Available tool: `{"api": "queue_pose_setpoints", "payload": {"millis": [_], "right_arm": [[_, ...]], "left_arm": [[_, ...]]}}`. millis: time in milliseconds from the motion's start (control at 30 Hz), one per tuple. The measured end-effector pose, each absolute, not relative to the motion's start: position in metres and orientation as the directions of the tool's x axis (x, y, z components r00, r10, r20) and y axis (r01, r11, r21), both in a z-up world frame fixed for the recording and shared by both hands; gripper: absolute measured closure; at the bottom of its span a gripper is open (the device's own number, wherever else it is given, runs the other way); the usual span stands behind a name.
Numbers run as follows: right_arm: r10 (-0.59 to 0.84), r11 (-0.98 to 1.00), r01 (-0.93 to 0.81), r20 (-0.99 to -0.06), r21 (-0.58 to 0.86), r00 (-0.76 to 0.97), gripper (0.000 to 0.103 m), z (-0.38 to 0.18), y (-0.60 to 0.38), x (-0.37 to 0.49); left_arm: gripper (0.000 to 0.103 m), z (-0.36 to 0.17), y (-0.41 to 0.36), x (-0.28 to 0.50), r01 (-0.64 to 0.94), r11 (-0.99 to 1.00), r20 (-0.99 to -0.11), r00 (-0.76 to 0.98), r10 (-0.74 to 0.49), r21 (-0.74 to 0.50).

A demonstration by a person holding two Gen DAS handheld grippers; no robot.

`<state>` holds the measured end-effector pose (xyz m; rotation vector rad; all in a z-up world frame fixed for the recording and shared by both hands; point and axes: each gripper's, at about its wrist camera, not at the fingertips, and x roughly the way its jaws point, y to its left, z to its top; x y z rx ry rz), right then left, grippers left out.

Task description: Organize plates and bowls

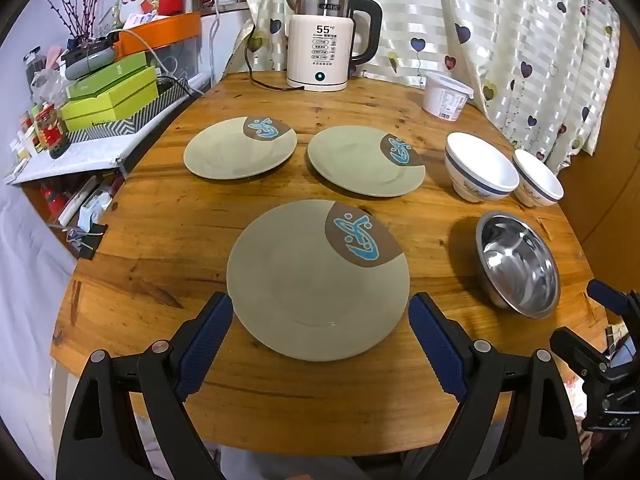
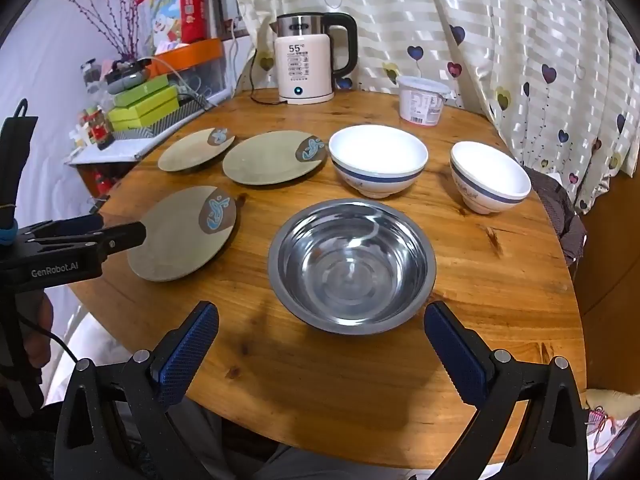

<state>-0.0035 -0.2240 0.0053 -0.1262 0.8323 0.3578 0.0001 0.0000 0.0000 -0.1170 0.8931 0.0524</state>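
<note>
Left gripper (image 1: 320,312) spread wide and empty, its fingers flanking the near plate (image 1: 318,280) without touching; two more plates (image 1: 240,148) lie beyond; right gripper (image 2: 320,320) likewise released, steel bowl (image 2: 352,266) just ahead between its fingertips, two white bowls (image 2: 378,160) farther off.

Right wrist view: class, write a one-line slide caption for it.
Open right tool hovers before a steel bowl, with two white bowls and three plates on the wooden table.
</note>
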Motion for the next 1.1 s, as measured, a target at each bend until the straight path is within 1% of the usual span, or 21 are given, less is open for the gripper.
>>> {"api": "queue_pose_setpoints", "payload": {"millis": [333,600,1100], "right_arm": [[0.259,0.936,-0.349,-0.742,0.035,0.619,0.000,0.0035,-0.2254,-0.0007],[0.264,0.936,-0.349,-0.743,0.044,0.615,0.000,0.0019,-0.2251,-0.0013],[0.276,0.935,-0.351,-0.742,0.058,0.611,0.000,0.0052,-0.2246,0.0015]], "left_arm": [[0.013,0.0026,-0.0072,-0.0026,-0.106,0.993,-0.774,0.633,0.035,-0.041],[0.013,0.0044,-0.0048,-0.0034,-0.094,0.995,-0.774,0.632,0.034,-0.033],[0.013,0.0035,0.0009,-0.0060,-0.097,0.993,-0.773,0.634,0.006,-0.071]]}}
